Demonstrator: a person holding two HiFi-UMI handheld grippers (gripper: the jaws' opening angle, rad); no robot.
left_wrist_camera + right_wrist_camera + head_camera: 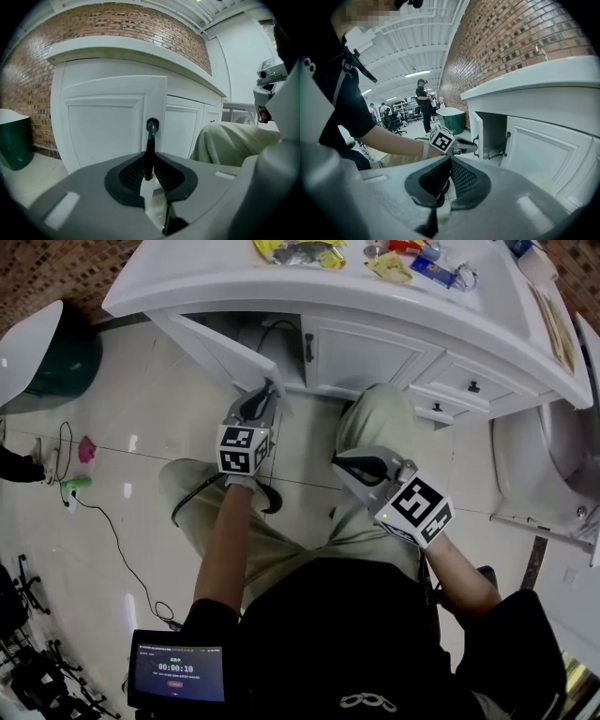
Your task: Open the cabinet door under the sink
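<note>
The white cabinet door [225,351] under the sink counter stands swung partly out toward me. In the left gripper view its black bar handle [151,140] runs upright between the pads. My left gripper [149,174] is shut on that handle, and it shows at the door's free edge in the head view [269,392]. From the right gripper view the left gripper [469,147] hangs on the open door [477,127], with the dark cabinet inside [494,133] and a pipe behind it. My right gripper [349,465] hovers over my right knee, away from the cabinet, its pads together on nothing [449,161].
The neighbouring shut door [366,354] has its own black handle [308,347], and small drawers [469,387] lie to its right. A green bin [58,357] stands at left. A white fixture [539,451] sits at right. A cable trails on the floor [112,531]. People stand far off [423,105].
</note>
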